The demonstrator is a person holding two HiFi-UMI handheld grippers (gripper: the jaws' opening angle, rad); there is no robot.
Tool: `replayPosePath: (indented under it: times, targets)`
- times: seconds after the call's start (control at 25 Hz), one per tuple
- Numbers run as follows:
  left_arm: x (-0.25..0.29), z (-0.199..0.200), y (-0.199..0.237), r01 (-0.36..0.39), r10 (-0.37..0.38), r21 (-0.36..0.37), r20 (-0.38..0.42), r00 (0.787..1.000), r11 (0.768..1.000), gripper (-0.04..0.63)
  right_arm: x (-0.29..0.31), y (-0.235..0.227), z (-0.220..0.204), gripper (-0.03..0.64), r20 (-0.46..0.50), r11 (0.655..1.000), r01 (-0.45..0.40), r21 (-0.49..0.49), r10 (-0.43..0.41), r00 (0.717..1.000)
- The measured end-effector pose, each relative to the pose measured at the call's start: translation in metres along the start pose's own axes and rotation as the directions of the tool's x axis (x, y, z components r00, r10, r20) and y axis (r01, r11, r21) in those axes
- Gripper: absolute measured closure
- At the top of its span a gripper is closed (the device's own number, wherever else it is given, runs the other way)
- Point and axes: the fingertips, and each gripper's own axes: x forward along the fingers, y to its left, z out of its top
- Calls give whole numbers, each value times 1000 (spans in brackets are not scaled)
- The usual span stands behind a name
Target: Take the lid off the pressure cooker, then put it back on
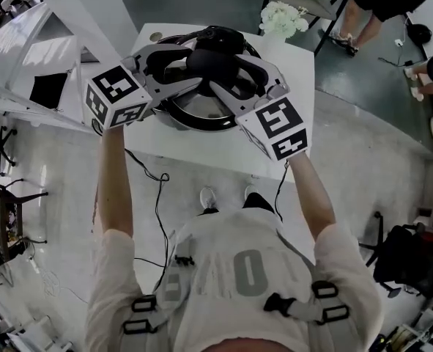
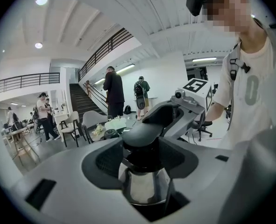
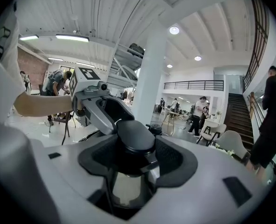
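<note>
Head view: a person stands at the near edge of a white desk with both arms stretched out. There's one claw in each hand, and the two meet over the middle of the desk.
Lid: shiny steel lid with a dark rim, held between the two claws over the desk's middle.
Handle: black domed handle on top of the lid, and it's the only part being gripped.
Left claw: the left gripper comes in from the left edge side. Its jaws are roughly half spread and pressed onto the handle. Its own view shows the dark pads hugging the dome, with steel showing underneath.
Right claw: the right gripper comes in from the opposite side. Same deal, jaws half spread and clamped on that same handle.
Why two claws: my guess is the dome is smooth and rounded, so a pinch from both sides stops a heavy lid from swinging or slipping out.
Pot: can't really make it out because the lid and claws cover it. The black bits toward the far edge could be its handle, not sure.
Stage: looks like the lift-off half to me, though I can't confirm a gap under the rim.
Next: putting it back will probably need the rim level and lined up.
Extras: white flowers by the far right corner, and cables dangling off the near edge.
</note>
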Motion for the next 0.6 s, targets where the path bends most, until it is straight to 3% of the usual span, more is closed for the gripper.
replayPosePath:
  times: [0.12,0.36,0.6]
  targets:
    - [13,6,-14,-1,1,-1,6,1000,1000,353,-18,-5,-7,357,-1,1000,4,-6,-4,1000]
    - [116,47,-95,-34,34,-11,4,999,999,353,-132,-56,-64,357,5,1000,-23,-11,23,1000]
    - [151,47,-117,-64,64,-44,-4,998,997,353,-160,-71,-90,357,-1,998,-59,-24,59,998]
